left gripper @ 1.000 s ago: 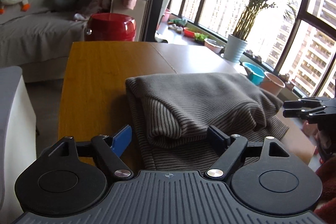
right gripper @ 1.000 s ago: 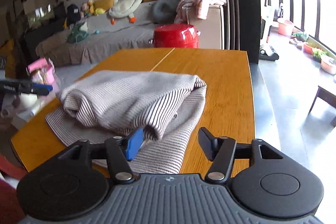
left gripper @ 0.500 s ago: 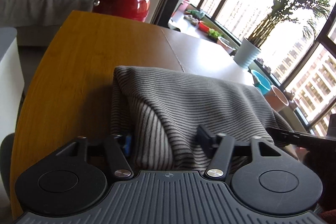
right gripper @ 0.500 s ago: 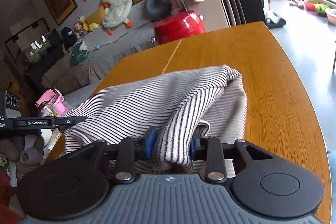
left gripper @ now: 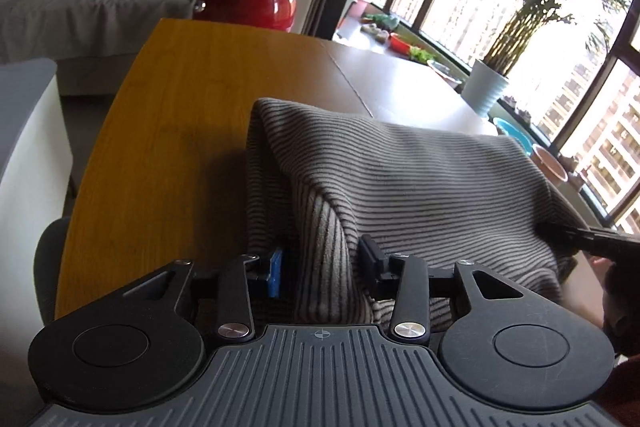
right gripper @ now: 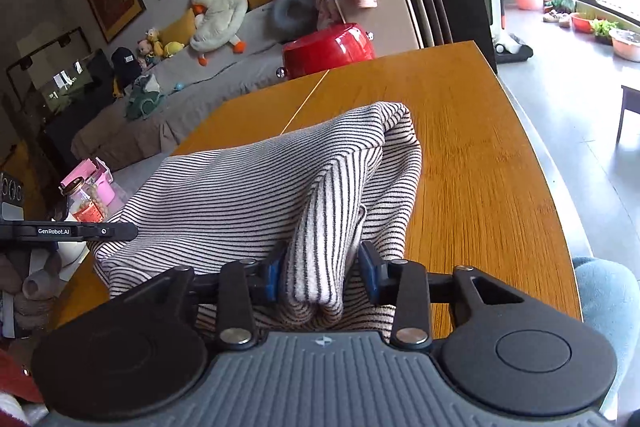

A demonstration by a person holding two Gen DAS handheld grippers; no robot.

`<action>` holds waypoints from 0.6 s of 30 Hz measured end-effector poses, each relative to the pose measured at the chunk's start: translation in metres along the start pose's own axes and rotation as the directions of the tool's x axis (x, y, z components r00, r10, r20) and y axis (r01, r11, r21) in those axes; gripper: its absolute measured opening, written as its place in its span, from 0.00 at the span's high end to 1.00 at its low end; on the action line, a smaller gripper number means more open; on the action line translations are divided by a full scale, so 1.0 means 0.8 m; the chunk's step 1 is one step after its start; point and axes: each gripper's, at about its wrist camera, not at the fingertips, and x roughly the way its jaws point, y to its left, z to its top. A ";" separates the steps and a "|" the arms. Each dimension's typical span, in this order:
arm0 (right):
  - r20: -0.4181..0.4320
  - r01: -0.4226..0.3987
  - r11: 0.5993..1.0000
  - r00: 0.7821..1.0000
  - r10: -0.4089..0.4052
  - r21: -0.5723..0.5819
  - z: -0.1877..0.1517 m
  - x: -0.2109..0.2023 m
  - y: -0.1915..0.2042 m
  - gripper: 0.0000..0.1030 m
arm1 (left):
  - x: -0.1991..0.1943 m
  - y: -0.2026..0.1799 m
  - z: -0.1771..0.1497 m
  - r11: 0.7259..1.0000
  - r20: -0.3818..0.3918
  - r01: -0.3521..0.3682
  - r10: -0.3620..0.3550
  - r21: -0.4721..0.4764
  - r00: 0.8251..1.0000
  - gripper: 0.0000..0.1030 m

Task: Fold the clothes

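A grey striped garment [left gripper: 420,187] is held up off the wooden table [left gripper: 176,131]. My left gripper [left gripper: 322,263] is shut on its near left edge, with a fold of cloth bunched between the fingers. My right gripper [right gripper: 320,273] is shut on the near right edge of the same striped garment [right gripper: 256,187], above the wooden table [right gripper: 472,155]. The right gripper shows at the right edge of the left wrist view [left gripper: 588,239]. The left gripper shows at the left edge of the right wrist view [right gripper: 68,231].
A red pot [right gripper: 328,49] stands beyond the table's far end, before a grey sofa [right gripper: 188,75] with soft toys. A potted plant [left gripper: 492,87] and basins [left gripper: 516,141] stand by the window. A jar and a pink box [right gripper: 90,195] sit left of the table.
Both grippers closed on the near edge of the striped garment and lifted it. The cloth rose from a flat pile into a taut raised fold.
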 end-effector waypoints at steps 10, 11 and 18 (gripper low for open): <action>0.150 0.066 0.985 0.988 -0.042 -0.157 0.039 -0.030 0.021 0.16 | -0.047 -0.029 0.017 0.993 0.056 0.119 -0.118 -0.013 0.991 0.23; 0.146 0.055 0.984 0.989 -0.030 -0.172 0.043 -0.024 0.025 0.16 | -0.043 -0.035 0.013 0.989 0.032 0.148 -0.147 -0.015 0.989 0.23; 0.090 -0.006 0.962 0.995 0.031 -0.272 0.067 0.027 0.053 0.16 | 0.000 -0.057 -0.013 0.960 -0.121 0.278 -0.280 -0.033 0.952 0.20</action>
